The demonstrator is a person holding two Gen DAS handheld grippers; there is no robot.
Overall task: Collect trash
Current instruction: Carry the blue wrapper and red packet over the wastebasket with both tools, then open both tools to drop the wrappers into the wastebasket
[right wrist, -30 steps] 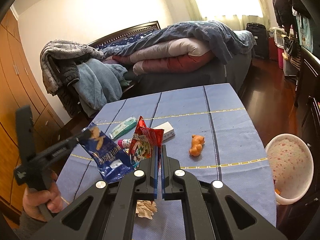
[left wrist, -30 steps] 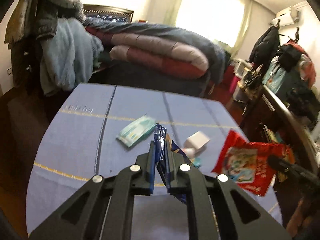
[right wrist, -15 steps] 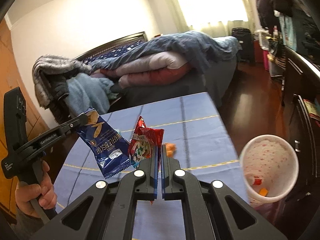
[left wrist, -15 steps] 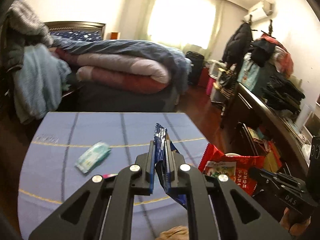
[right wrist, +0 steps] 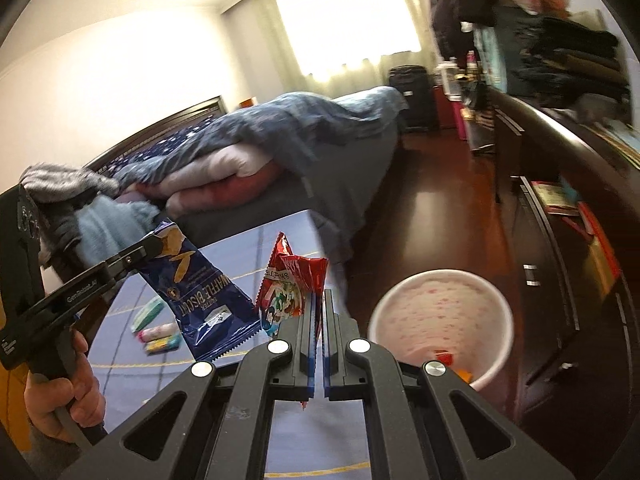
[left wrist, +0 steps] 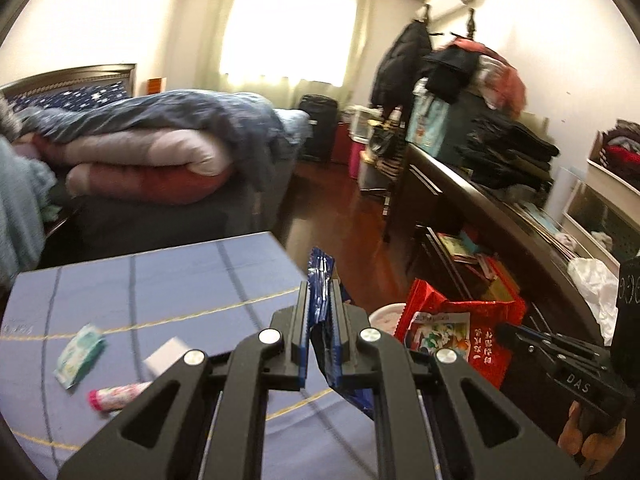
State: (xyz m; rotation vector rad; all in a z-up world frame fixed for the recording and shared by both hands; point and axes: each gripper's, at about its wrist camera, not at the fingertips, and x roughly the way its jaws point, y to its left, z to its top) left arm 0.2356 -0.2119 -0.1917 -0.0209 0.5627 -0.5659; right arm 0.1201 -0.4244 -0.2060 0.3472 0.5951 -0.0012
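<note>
On blue tablecloth (left wrist: 168, 280), green packet (left wrist: 80, 350), bed (left wrist: 160, 168) behind

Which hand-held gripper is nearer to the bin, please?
Right. The right hand-held gripper hangs beside the bin; the left hand-held gripper is farther, over the table.

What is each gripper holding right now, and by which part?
Left gripper pinches the blue wrapper by its top edge; right gripper pinches the red wrapper along one side edge.
</note>
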